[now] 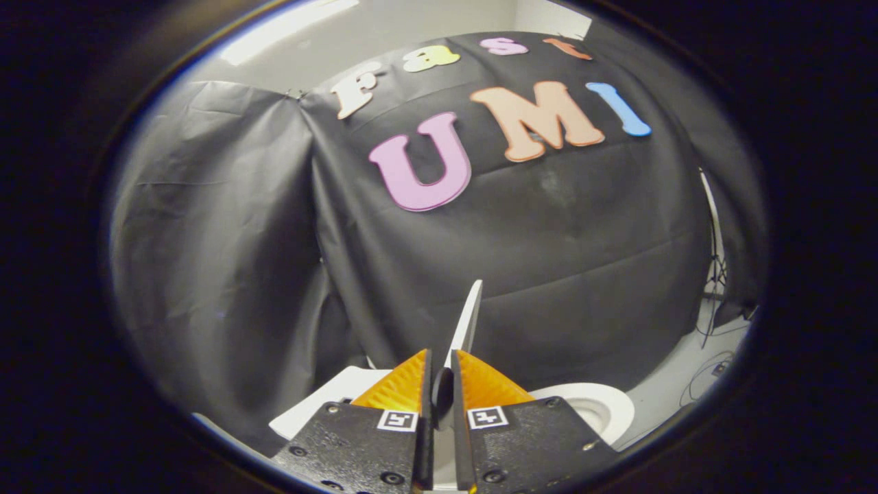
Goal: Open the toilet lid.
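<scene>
Draped black cloth wall (226,226) at far left, hanging in folds. Lower down, a white flat part of the toilet (322,405) just left of the fingers. Gripper (442,387) nearly closed, both fingers clamped on the raised toilet lid (468,319), seen edge-on, standing upright and rising beyond the fingertips. Right of the fingers, white toilet bowl rim (603,405), uncovered. Farther right, pale floor (686,377) with thin cables (706,370).

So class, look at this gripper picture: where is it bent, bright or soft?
Gripper view: the fisheye bows the black cloth wall outward; a bright ceiling light glares beyond it; the tongs, shut on the raised white toilet lid, look slightly soft; the toilet bowl rim is evenly lit.
</scene>
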A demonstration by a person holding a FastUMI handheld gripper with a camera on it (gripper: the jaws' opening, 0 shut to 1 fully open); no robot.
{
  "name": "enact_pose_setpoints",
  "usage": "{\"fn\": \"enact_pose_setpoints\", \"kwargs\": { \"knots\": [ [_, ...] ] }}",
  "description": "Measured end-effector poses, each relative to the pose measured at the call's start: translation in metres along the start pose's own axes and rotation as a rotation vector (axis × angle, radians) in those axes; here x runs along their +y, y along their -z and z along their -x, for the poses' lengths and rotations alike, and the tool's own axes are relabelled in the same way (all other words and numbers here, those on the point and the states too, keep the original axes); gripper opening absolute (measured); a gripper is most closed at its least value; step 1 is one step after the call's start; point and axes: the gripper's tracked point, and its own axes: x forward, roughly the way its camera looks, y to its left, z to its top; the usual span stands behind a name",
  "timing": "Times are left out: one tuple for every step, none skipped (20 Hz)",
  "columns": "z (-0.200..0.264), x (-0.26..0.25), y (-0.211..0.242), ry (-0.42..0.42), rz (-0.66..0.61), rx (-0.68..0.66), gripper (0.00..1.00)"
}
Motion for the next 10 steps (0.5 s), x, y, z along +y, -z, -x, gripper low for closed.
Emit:
{"fn": "enact_pose_setpoints", "kwargs": {
  "knots": [
    [-0.002, 0.01, -0.001, -0.017, 0.014, -0.001, 0.12],
    [-0.002, 0.022, 0.0, -0.04, 0.027, -0.008, 0.12],
    [-0.004, 0.035, 0.002, -0.065, 0.048, -0.009, 0.12],
    [-0.007, 0.046, 0.001, -0.087, 0.07, -0.012, 0.12],
    [-0.009, 0.056, 0.001, -0.101, 0.089, -0.004, 0.12],
    [-0.011, 0.065, 0.003, -0.114, 0.109, 0.0, 0.12],
    [-0.013, 0.073, 0.003, -0.127, 0.125, 0.006, 0.12],
    [-0.015, 0.083, 0.005, -0.138, 0.143, 0.013, 0.12],
    [-0.017, 0.092, 0.006, -0.149, 0.159, 0.017, 0.12],
    [-0.02, 0.102, 0.007, -0.157, 0.177, 0.025, 0.12]
  ]
}}
